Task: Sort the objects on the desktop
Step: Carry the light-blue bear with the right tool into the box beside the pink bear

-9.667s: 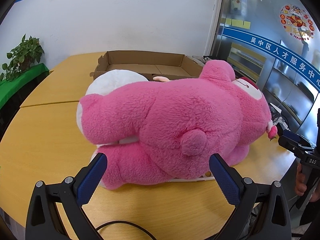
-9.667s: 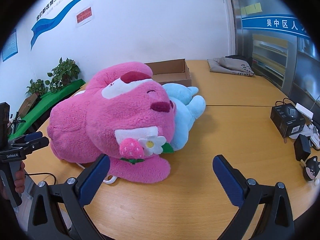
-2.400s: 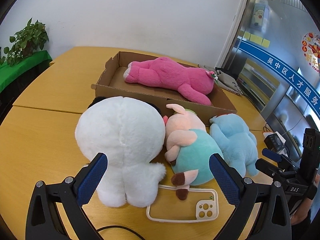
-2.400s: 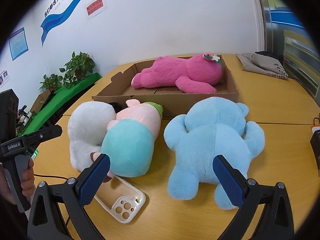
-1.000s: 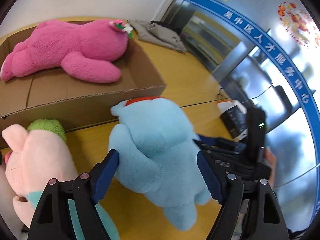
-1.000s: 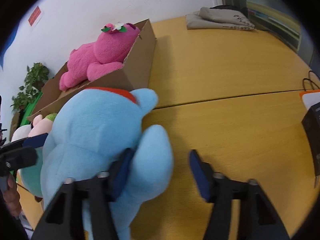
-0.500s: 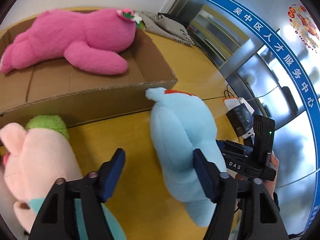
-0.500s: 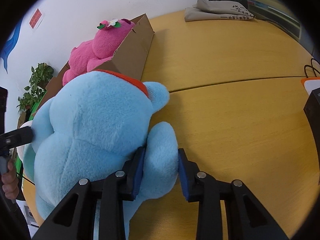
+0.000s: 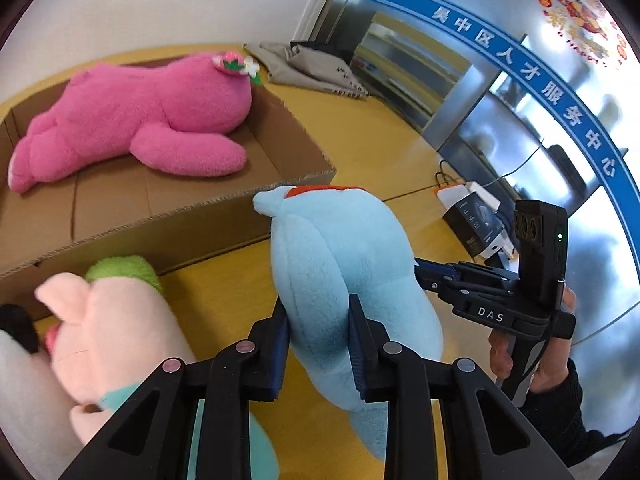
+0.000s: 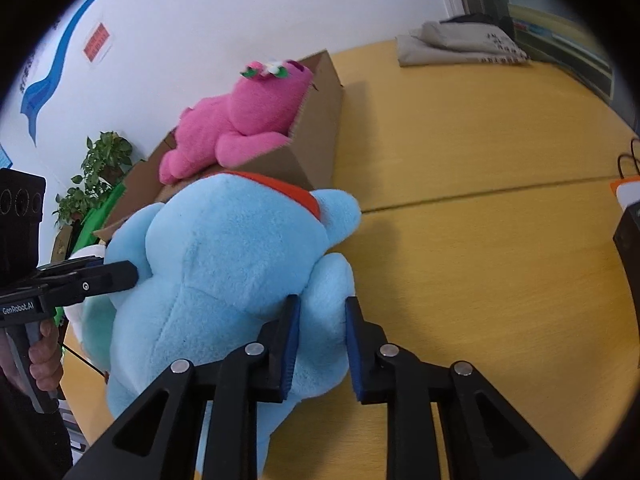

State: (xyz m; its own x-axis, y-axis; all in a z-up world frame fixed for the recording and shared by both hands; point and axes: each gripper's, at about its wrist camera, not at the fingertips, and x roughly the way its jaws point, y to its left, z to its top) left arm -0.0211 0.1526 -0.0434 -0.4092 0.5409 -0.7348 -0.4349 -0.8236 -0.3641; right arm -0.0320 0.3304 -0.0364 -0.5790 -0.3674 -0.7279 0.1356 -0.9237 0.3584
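Our left gripper (image 9: 318, 340) has its blue pads pressed into one side limb of the light blue plush (image 9: 344, 264), its jaws closing further on the fur, and our right gripper (image 10: 319, 340) is clamped on the limb at the plush's other side, its jaws closing as well, the fabric bulging out between the pads. So we hold the blue plush from both flanks, back toward us; whether it is clear of the yellow table (image 10: 480, 240) or resting on it we cannot tell. Its long axis runs away from the grippers, with the end that wears the red collar (image 10: 288, 190) pointing at the near wall of the cardboard box (image 9: 168, 224), almost touching the box's right front corner. Inside the box the pink plush (image 9: 140, 120) lies stretched along the box's length, its flower-topped head toward the right end. To the left of the blue one, in front of the box, lies the pale pink plush with a green tuft (image 9: 104, 320), beside a white plush (image 9: 20, 392) at the frame's edge. Farther off, a folded grey cloth (image 10: 460, 44) sits near the table's far edge, and a small black box (image 9: 474, 224) near its right edge.
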